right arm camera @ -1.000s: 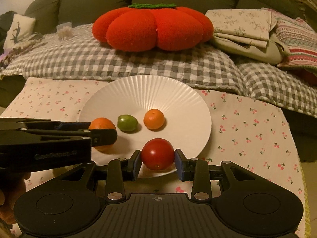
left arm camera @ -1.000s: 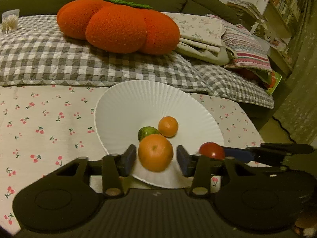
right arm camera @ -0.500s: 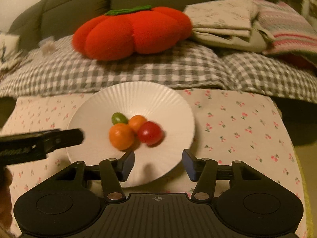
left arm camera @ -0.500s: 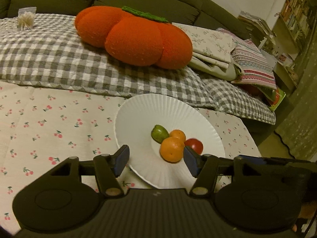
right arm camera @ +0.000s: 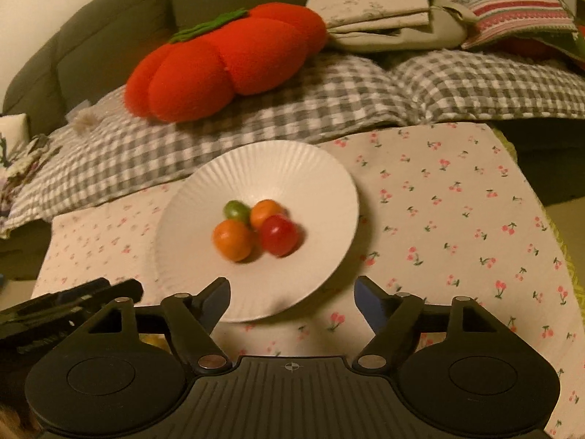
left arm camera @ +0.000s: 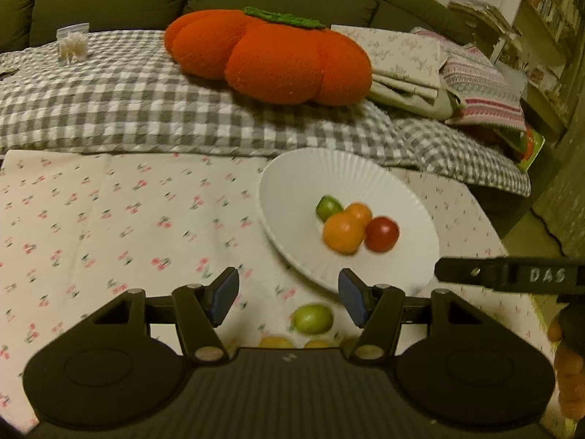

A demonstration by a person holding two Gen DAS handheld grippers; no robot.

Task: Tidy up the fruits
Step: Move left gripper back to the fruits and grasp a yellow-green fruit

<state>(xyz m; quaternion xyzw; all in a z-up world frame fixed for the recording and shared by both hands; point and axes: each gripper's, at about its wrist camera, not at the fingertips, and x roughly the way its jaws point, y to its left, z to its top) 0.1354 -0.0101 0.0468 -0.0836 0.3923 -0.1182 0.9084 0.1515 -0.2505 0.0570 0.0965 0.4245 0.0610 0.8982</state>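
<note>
A: What's on the white ribbed plate [right arm camera: 321, 183]?
B: A lime [right arm camera: 236, 209], two oranges [right arm camera: 233, 239] and a red tomato [right arm camera: 278, 235], bunched ahead of the right gripper [right arm camera: 292, 301], empty and wide.
A: And the left gripper [left arm camera: 289, 298]?
B: Wide too, another green lime [left arm camera: 313, 319] on the cloth between its fingers.

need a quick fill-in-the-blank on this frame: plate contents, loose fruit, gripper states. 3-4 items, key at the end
1. The white plate holds ____ fruits in all.
2. The only red fruit on it is the tomato, touching the ____ fruit on its left in the right wrist view.
3. The green fruit on the cherry-print cloth lies ____ the plate.
4. The left gripper and right gripper are both ____.

Missing words: four; orange; outside; open
</note>
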